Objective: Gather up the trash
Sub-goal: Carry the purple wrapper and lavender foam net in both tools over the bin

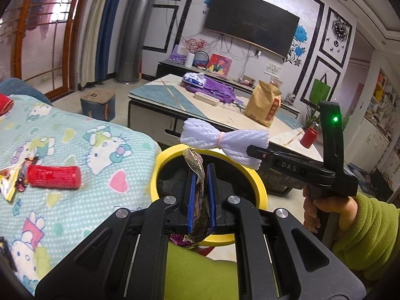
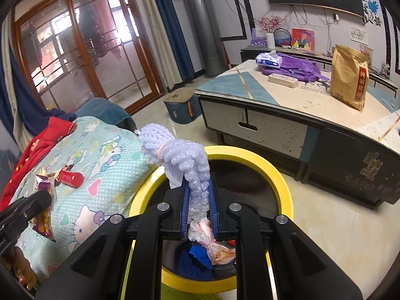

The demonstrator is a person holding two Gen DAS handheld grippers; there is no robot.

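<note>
The left gripper (image 1: 200,187) points forward over the mouth of a yellow-rimmed bin (image 1: 255,175), its jaws pinching a crinkled snack wrapper (image 1: 197,172) that sticks up past the blue pads and hangs out below them. The right gripper (image 2: 198,200) is also held above the bin (image 2: 280,175), jaws pressed onto the tail of a white foam net (image 2: 180,155) bound at its waist by a pink rubber band; the net's free end stands up and leans left over the rim. From the left wrist camera the right gripper (image 1: 252,150) reaches in from the right, level over the bin, the net (image 1: 225,137) held sideways like a bow, with the person's right hand (image 1: 322,207) in a green fleece sleeve on the handle.

Inside the bin lie a crumpled white-and-orange wrapper (image 2: 212,240) and something blue (image 2: 195,257); the rest of its contents is hidden by the gripper body. Just left of the bin is a bed with a cartoon-cat quilt (image 1: 75,150), bearing a red cylinder (image 1: 55,176) beside small wrappers (image 1: 15,177) that the frame edge partly cuts off. From the right wrist camera the left gripper shows only as a dark shape at the lower left edge, with the wrapper (image 2: 45,207) against it.

Farther off stands a low table (image 2: 300,100) carrying a brown paper bag (image 2: 348,77), a purple bag (image 2: 297,66) and a power strip (image 2: 282,80).
</note>
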